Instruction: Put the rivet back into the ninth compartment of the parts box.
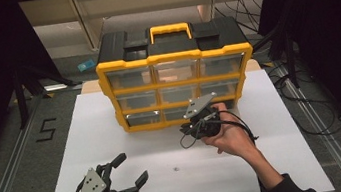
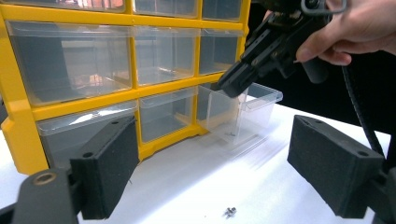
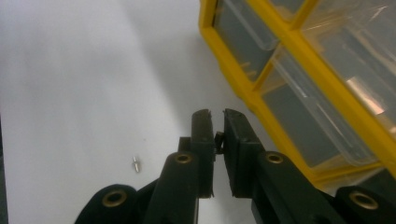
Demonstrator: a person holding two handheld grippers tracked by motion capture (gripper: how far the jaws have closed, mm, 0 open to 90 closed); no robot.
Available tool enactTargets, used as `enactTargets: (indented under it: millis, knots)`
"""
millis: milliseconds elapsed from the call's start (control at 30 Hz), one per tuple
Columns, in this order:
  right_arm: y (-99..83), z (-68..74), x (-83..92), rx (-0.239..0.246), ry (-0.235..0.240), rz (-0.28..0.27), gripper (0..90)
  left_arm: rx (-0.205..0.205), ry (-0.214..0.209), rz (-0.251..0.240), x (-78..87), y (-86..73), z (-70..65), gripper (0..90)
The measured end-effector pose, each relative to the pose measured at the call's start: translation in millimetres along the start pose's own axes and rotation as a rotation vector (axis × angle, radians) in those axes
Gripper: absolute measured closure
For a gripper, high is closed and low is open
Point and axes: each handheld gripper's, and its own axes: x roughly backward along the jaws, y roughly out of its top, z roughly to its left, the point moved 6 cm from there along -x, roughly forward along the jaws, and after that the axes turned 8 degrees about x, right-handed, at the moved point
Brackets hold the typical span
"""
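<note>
A yellow-and-black organizer (image 1: 173, 57) with clear drawers stands at the back of the white board (image 1: 113, 134). Its bottom right drawer (image 2: 254, 100) is pulled out. My right gripper (image 1: 193, 123) hovers in front of the bottom row, its tips (image 2: 229, 86) at that drawer's rim. In the right gripper view the right gripper (image 3: 217, 114) is shut with a small dark part (image 3: 218, 139) pinched between the pads. The left gripper (image 1: 132, 168) rests low at the board's front left. It is open, and nothing lies between the left gripper (image 2: 215, 163) jaws. A small loose screw (image 1: 175, 168) lies on the board.
The screw (image 2: 229, 212) lies just ahead of the left jaws and to the left in the right gripper view (image 3: 136, 164). Cables trail on the floor at right (image 1: 311, 106). A metal rail (image 1: 11, 164) runs along the board's left side.
</note>
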Motion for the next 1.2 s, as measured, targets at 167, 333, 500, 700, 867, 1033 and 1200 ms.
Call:
enactTargets:
  millis: [167,333,500,700,867,1033,1200]
  knots:
    - [-2.3,-8.6,10.4,-0.011,-0.016,-0.013,83.4,0.000,-0.001,0.001,0.1,0.0,0.1,16.0]
    - [-5.1,-17.5,20.0,-0.026,-0.042,-0.027,83.4,0.003,-0.005,-0.008,-0.5,0.3,-0.1,16.0]
    - [-10.0,-27.1,30.9,-0.049,-0.073,-0.047,83.4,0.002,-0.002,-0.004,0.0,0.3,0.0,16.0]
    - [-20.0,-37.2,42.7,-0.071,-0.090,-0.042,83.4,0.002,-0.002,-0.004,-0.2,0.3,-0.3,16.0]
    - [-27.3,-42.2,46.0,-0.093,-0.109,-0.037,83.4,0.003,-0.004,-0.007,-0.4,0.4,-0.2,16.0]
    - [-35.1,-47.3,46.9,-0.110,-0.119,-0.031,83.4,0.007,-0.012,-0.015,-1.2,0.5,-0.4,16.0]
    - [-44.9,-52.7,45.9,-0.117,-0.109,-0.013,83.4,0.003,-0.003,-0.004,-0.4,0.3,-0.3,16.0]
